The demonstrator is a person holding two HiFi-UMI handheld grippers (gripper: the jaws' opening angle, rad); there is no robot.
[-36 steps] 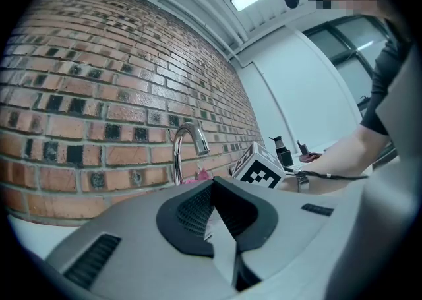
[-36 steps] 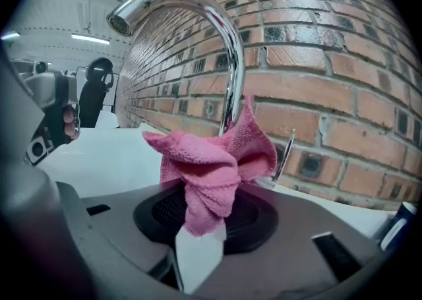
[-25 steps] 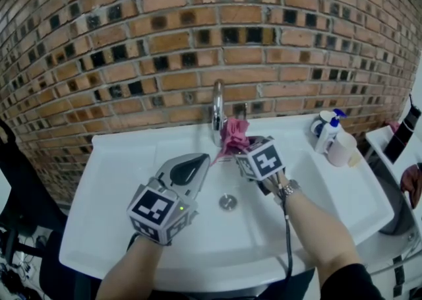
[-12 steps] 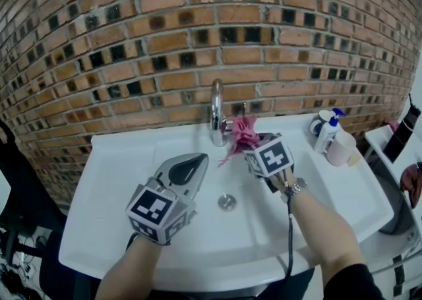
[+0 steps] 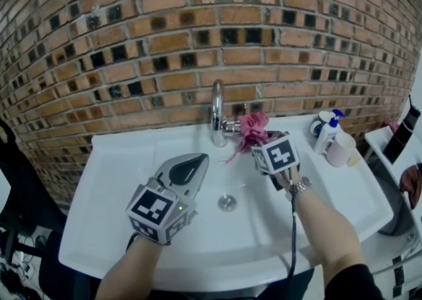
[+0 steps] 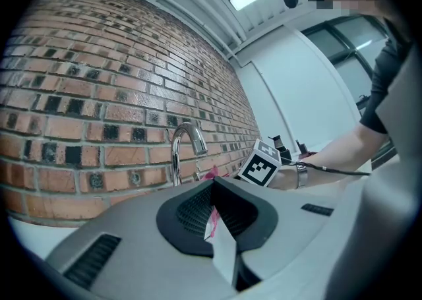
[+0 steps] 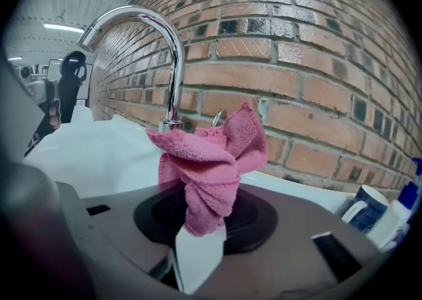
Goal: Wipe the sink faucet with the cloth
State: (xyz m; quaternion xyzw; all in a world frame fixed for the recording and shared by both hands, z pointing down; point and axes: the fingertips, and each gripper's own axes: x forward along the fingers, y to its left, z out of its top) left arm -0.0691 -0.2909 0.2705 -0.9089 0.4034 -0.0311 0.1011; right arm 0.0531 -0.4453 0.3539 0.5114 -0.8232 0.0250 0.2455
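The chrome faucet (image 5: pixel 216 115) rises from the back rim of the white sink (image 5: pixel 119 180). A crumpled pink cloth (image 5: pixel 252 127) is just right of the faucet's base, by its small side lever. My right gripper (image 5: pixel 256 140) is shut on that cloth. In the right gripper view the cloth (image 7: pixel 210 160) bunches up from the right gripper (image 7: pixel 201 226), with the faucet (image 7: pixel 173 61) behind it to the left. My left gripper (image 5: pixel 196 161) hovers over the basin's left part, shut and with nothing in it. In the left gripper view the left gripper (image 6: pixel 214 223) points at the faucet (image 6: pixel 183 150).
A pump bottle (image 5: pixel 330 132), a pale cup (image 5: pixel 341 150) and a blue-and-white mug (image 5: pixel 320 122) stand on the sink's right back corner. The drain (image 5: pixel 227 202) lies in the middle of the basin. A brick wall (image 5: pixel 165 41) closes the back.
My right gripper has carried the cloth rightwards and slightly up, from in front of the spout to the right of the faucet's base. The left gripper has stayed put.
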